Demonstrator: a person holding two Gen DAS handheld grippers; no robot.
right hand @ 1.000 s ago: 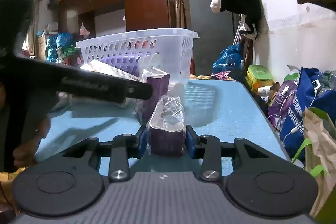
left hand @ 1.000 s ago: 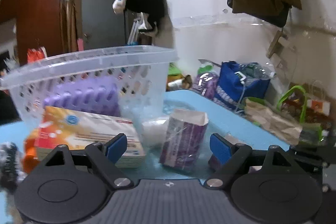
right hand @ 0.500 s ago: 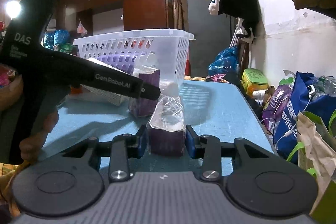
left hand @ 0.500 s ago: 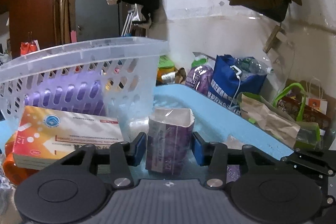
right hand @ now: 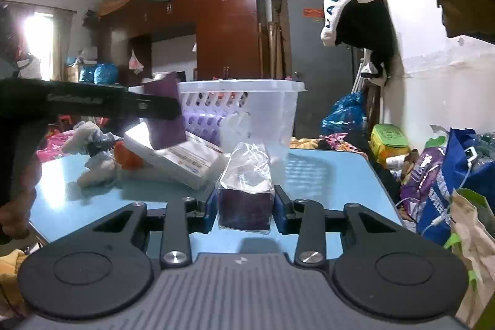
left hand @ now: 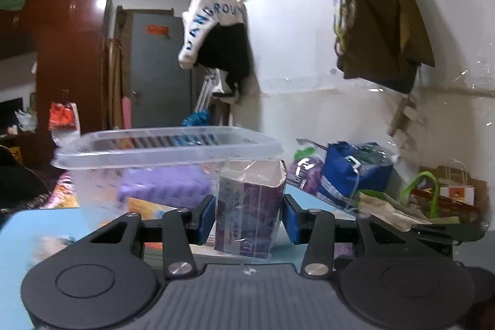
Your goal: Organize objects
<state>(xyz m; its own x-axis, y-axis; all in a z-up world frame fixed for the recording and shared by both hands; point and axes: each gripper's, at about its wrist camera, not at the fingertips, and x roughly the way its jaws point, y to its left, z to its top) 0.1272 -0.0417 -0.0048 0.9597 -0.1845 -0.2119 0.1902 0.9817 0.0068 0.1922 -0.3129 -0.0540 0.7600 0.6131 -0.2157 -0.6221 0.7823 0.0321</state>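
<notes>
In the left wrist view my left gripper (left hand: 249,217) is shut on a purple pack in clear wrap (left hand: 250,197), held upright off the table just in front of the clear plastic basket (left hand: 167,147). A purple item lies inside the basket. The right wrist view shows my left gripper (right hand: 167,110) from the side, with that pack (right hand: 165,116) raised near the basket's rim (right hand: 241,87). My right gripper (right hand: 245,207) is shut on a second purple pack in clear wrap (right hand: 244,172), low over the blue table (right hand: 324,175).
A white box (right hand: 182,160) leans on the table beside the basket, with an orange item (right hand: 130,156) and a crumpled grey cloth (right hand: 92,144) to its left. Bags (right hand: 448,175) crowd the floor past the table's right edge. A person's hand (right hand: 15,221) holds the left gripper.
My left gripper's jaws closed on the purple pack and lifted it from the table up toward the basket's rim. The right gripper kept still with its pack.
</notes>
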